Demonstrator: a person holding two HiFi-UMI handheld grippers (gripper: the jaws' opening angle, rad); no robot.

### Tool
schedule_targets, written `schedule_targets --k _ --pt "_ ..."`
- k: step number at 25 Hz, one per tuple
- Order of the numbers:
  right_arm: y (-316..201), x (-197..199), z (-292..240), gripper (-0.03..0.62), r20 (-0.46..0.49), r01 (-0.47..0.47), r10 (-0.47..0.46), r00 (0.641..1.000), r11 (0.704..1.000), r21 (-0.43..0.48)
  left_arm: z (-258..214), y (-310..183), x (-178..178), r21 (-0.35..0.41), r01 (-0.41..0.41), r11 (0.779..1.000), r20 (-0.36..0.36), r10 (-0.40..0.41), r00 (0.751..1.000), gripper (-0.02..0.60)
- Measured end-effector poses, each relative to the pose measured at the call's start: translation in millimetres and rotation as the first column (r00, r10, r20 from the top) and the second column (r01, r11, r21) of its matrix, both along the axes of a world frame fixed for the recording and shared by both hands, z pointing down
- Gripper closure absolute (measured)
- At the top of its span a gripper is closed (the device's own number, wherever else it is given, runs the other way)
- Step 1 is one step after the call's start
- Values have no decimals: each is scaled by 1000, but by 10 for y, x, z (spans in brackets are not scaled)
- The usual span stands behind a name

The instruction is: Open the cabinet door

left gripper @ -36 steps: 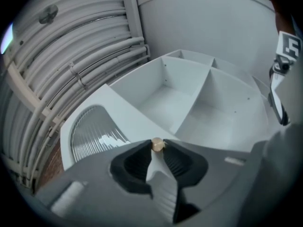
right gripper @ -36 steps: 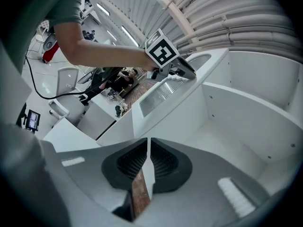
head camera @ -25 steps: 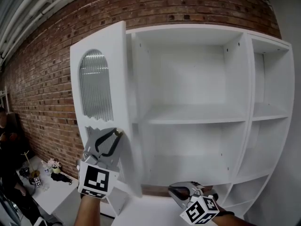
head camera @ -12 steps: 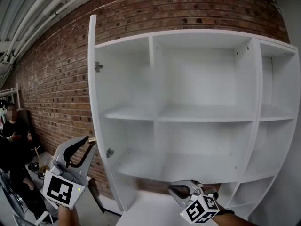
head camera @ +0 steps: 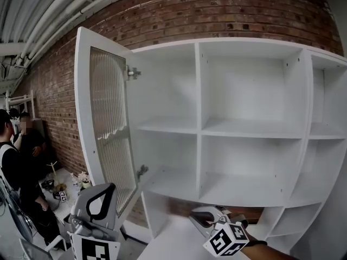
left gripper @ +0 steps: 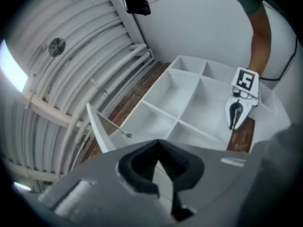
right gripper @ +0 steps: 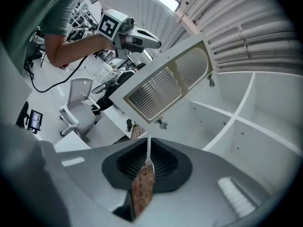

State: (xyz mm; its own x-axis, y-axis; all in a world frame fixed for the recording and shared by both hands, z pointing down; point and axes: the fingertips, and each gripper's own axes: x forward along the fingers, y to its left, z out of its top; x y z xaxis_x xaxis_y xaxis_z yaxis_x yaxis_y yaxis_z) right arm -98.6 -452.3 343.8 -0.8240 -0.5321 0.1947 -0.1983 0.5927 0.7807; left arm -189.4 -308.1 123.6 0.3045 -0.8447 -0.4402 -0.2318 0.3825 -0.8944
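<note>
- Cabinet door [head camera: 108, 129]: stands swung wide at the left end of the white cabinet [head camera: 249, 137], with its inner face toward the head view. The task looks done, or all but done.
- Build: white board frame round a tall ribbed glass panel [head camera: 111, 140]. I judge it stiff and fairly light. The smooth paint is likely slick under pads, and the glass is the fragile part.
- Hangs on two metal hinges, upper [head camera: 132, 72] and lower [head camera: 142, 171]. It should pivot with little push.
- Where to hold: the free outer edge [head camera: 80, 107], on the frame and far from the hinges for leverage. Keep off the glass. No knob or handle shows from this side.
- Left hand-held gripper [head camera: 110, 188]: low, near the door's bottom corner and looking clear of it. Jaws closed, nothing between them.
- Right hand-held gripper [head camera: 196, 218]: over the white surface [head camera: 168, 242] below the shelves. Jaws together, empty.
- Writing: none readable, and no brand on the cabinet. Only black-and-white square markers show, on the gripper cubes [head camera: 223, 241].
</note>
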Motion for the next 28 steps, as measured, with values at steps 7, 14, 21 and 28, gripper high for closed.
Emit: schedule_targets --k 7,14,21,28 --pt "235 -77 -67 566 5 6 -6 1000 1000 -6 764 -437 -209 -266 -135 954 -389 22 921 581" --pt "289 85 -122 571 21 -5 5 1000 1000 -3 1111 -642 -56 -354 -234 906 -476 41 878 581" --pt "358 127 -168 576 37 -4 5 999 1000 -6 1187 -675 252 -380 -317 869 -493 99 864 581" --pt "418 120 -212 586 60 2 -1 998 1000 -12 1315 -720 388 -413 -355 839 -504 115 856 580"
